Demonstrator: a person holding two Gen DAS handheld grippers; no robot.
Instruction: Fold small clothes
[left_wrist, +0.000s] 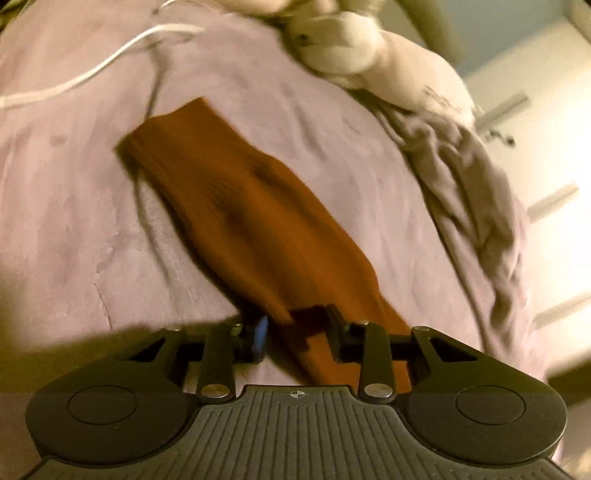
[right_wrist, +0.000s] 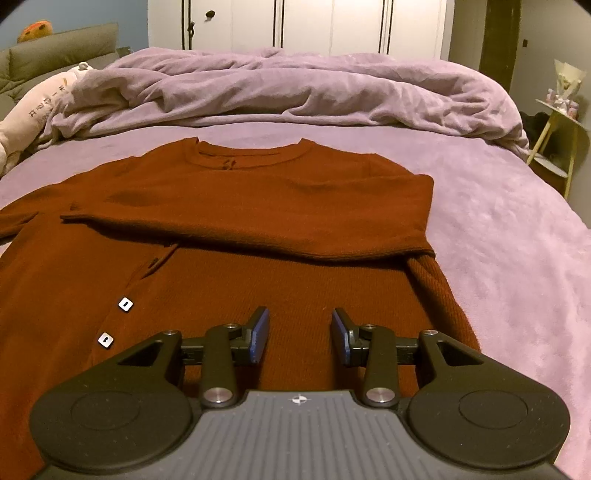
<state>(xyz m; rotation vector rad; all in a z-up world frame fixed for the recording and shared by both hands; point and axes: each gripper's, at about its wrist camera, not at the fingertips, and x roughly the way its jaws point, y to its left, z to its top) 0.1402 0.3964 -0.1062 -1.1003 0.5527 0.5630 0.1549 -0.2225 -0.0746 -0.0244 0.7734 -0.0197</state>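
A rust-brown knit cardigan (right_wrist: 258, 206) lies flat on the purple bedspread (right_wrist: 498, 240), neckline away from me, with one sleeve folded across the chest. Two white square buttons (right_wrist: 125, 304) show on its front. My right gripper (right_wrist: 300, 332) is open and empty, hovering just above the cardigan's lower body. In the left wrist view the other sleeve (left_wrist: 240, 206) stretches diagonally across the bedspread (left_wrist: 74, 240). My left gripper (left_wrist: 297, 332) is open, its jaws on either side of the sleeve's near part without pinching it. That view is motion-blurred.
A bunched purple duvet (right_wrist: 295, 92) lies behind the cardigan. A cream plush toy (left_wrist: 351, 48) sits at the bed's head, also in the right wrist view (right_wrist: 40, 107). A white cable (left_wrist: 92, 74) crosses the bedspread. White wardrobe doors (right_wrist: 303, 26) stand behind; a small side table (right_wrist: 557, 129) at right.
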